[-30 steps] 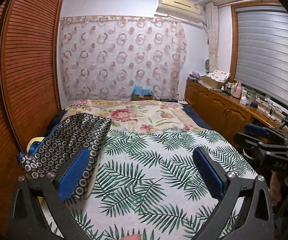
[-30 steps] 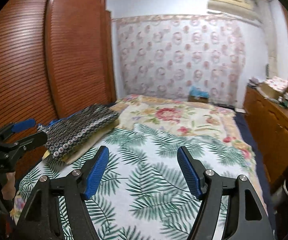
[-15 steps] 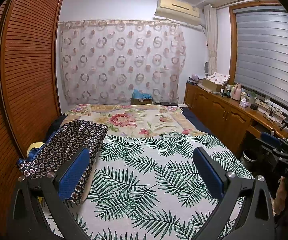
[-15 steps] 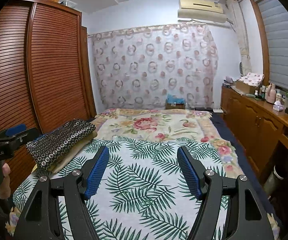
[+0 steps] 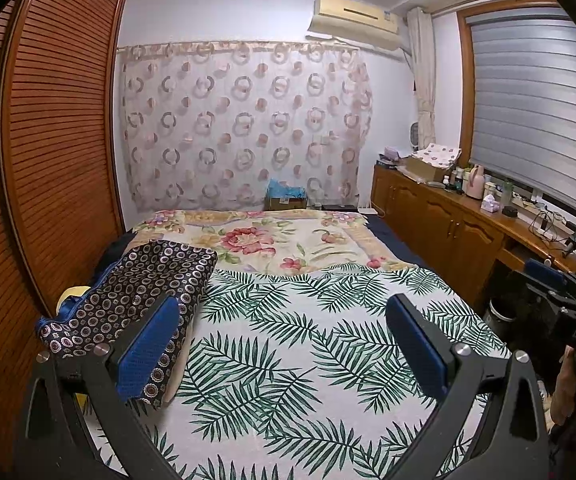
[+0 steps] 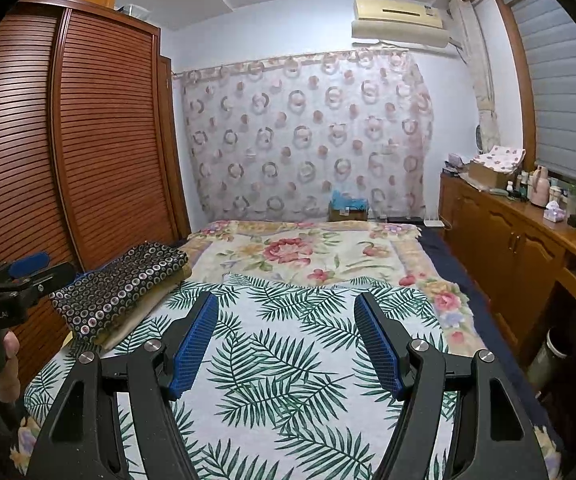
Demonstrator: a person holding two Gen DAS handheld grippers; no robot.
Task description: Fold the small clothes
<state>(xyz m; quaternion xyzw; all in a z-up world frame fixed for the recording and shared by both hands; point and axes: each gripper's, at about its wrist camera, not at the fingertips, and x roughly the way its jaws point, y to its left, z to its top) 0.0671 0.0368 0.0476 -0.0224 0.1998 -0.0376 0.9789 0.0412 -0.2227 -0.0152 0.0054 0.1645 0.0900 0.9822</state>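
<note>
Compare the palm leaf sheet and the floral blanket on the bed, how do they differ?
The white sheet with green palm leaves covers the near part of the bed; the cream blanket with pink flowers lies at the far end, by the curtain. The sheet's far edge overlaps the blanket. The blanket has a patterned border; the sheet shows none. Both lie spread flat.

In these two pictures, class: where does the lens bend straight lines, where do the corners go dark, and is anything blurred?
Left wrist view: the wardrobe slats bow outward, the corners are black, and the leaf sheet is sharp. Right wrist view: the wardrobe and cabinet curve toward the edges, the corners are dark again; the air conditioner is evenly lit, without glare.
</note>
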